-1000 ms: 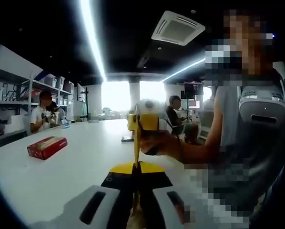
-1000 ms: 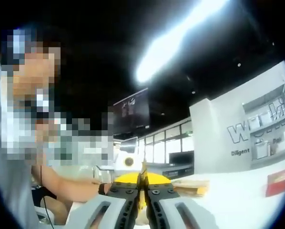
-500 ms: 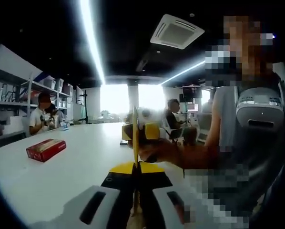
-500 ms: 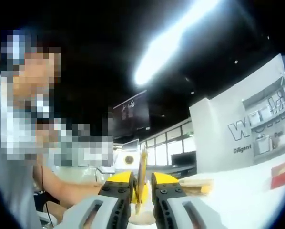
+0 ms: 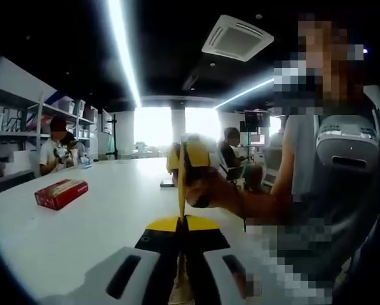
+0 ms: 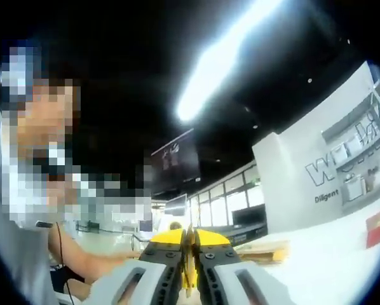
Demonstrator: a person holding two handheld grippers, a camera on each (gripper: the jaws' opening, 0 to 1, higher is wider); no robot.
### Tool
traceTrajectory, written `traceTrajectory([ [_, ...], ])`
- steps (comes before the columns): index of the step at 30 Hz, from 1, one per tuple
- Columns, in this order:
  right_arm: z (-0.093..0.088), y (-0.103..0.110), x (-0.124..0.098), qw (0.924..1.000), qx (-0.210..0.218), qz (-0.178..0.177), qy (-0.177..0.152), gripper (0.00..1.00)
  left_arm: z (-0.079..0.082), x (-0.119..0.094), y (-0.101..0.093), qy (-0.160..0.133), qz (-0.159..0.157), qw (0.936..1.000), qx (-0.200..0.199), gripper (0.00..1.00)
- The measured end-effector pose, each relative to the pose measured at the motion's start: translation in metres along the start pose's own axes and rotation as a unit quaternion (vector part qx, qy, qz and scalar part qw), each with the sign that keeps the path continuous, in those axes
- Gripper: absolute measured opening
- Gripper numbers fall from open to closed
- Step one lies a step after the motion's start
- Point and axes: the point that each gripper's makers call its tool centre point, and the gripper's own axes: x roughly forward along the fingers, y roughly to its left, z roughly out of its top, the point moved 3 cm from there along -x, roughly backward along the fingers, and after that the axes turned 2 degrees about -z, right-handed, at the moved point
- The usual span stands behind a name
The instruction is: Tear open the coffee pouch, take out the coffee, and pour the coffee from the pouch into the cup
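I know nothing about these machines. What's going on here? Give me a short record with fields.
left gripper: jaws shut on a thin yellow pouch, seen edge-on
right gripper: jaws closed on the same pouch, seen as a yellow strip
pouch: held up between both grippers, above the white table
table: a red box lies on it, to the left
person's hand: behind the pouch in the left gripper view

Left gripper view looks low along a white table toward bright far windows, with the red box at left and the person close at right. Right gripper view tilts upward toward the ceiling light strip and a white lettered wall. Both views share the person and the table.
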Motion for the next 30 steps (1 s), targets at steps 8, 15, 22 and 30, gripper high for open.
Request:
traceTrajectory([
  [8,-0.003,-0.002,-0.001,0.9999,-0.008,-0.005,0.009,0.04,-0.002,0.001,-0.001,0.005,-0.001,1.0,-0.002,0.05],
  [15,-0.001,0.002,0.0,0.9996,-0.024,-0.004,0.014,0.02,-0.001,0.0,-0.001,0.002,-0.004,1.0,-0.002,0.05],
  [22,0.0,0.002,0.002,0.9997,-0.018,0.009,0.014,0.05,0.001,-0.001,-0.003,-0.002,-0.006,1.0,0.002,0.05],
  [30,-0.013,-0.001,0.005,0.9995,-0.01,0.007,0.03,0.1,0.002,-0.001,-0.002,-0.005,-0.005,1.0,0.004,0.05],
])
